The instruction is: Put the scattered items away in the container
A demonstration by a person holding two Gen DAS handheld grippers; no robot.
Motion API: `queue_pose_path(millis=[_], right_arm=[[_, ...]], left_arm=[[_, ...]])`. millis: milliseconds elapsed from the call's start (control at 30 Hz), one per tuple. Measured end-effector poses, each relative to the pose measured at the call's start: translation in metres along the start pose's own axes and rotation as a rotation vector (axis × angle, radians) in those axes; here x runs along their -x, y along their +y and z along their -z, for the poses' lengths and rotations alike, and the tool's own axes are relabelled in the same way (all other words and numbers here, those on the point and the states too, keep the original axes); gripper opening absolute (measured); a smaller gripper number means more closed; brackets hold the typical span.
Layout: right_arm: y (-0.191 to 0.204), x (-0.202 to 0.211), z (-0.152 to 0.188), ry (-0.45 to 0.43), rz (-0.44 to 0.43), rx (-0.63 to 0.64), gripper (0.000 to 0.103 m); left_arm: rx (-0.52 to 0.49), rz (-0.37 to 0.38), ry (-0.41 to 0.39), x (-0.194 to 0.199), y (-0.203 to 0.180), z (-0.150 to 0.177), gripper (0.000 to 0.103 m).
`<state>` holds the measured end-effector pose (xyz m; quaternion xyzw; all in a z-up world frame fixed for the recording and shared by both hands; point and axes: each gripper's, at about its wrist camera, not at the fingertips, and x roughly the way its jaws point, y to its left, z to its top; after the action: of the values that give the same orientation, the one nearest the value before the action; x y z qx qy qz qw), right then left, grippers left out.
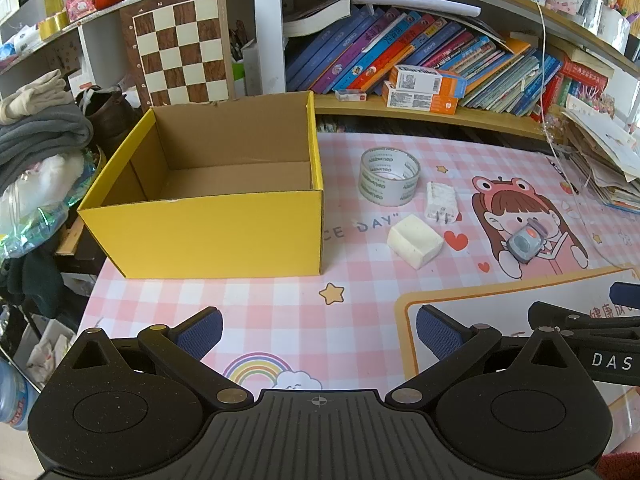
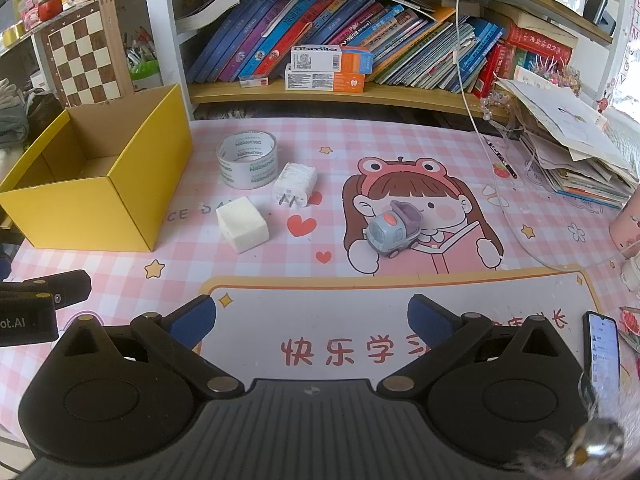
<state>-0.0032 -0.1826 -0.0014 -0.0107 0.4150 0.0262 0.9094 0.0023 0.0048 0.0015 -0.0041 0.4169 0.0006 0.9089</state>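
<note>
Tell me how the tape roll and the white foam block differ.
The tape roll is a clear, hollow ring with printed lettering; the white foam block is solid, opaque and plain. The roll lies farther back; the block sits nearer the cameras. Both rest on the mat, outside the yellow box.

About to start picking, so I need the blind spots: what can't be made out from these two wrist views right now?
- Yellow box: in the left wrist view its near wall hides the front strip of its floor; in the right wrist view its walls hide most of the floor.
- Toy car: its far side is hidden in both views.
- Phone: screen text too small in the right wrist view.
- Left gripper and right gripper: open, holding nothing.
</note>
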Motion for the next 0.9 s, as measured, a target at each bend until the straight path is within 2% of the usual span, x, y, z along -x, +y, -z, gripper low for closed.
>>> queue_pose_path(millis=[900], right_arm=[[0.0018, -0.0010, 0.0022, -0.003, -0.006, 0.006, 0.103]], left_arm=[[-0.003, 0.009, -0.006, -0.0011, 0.0000, -0.0006, 0.103]])
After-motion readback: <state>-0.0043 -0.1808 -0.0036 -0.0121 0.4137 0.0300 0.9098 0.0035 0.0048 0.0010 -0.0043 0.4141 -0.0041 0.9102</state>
